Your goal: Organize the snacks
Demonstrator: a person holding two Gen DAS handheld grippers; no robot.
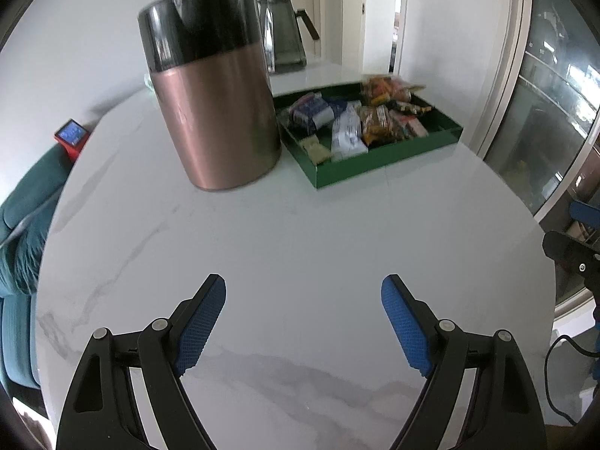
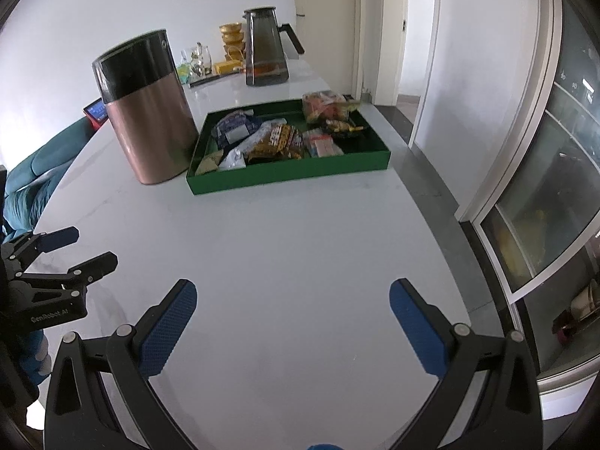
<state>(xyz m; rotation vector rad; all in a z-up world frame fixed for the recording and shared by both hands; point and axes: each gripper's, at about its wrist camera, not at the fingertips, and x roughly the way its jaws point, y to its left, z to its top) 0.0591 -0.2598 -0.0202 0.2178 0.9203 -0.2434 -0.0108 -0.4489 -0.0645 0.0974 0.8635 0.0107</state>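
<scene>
In the green tray [image 2: 285, 180] the snacks [image 2: 277, 138] already sit; left gripper [image 1: 303, 322] and right gripper [image 2: 292, 322] gape wide, empty — looks nearly done.

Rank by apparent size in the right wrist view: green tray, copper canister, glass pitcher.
1. green tray, the widest footprint.
2. copper canister, tall; close to the tray in area, so those two are nearly tied.
3. glass pitcher, clearly smallest, though it stands farther back, so true size is unsure.
</scene>
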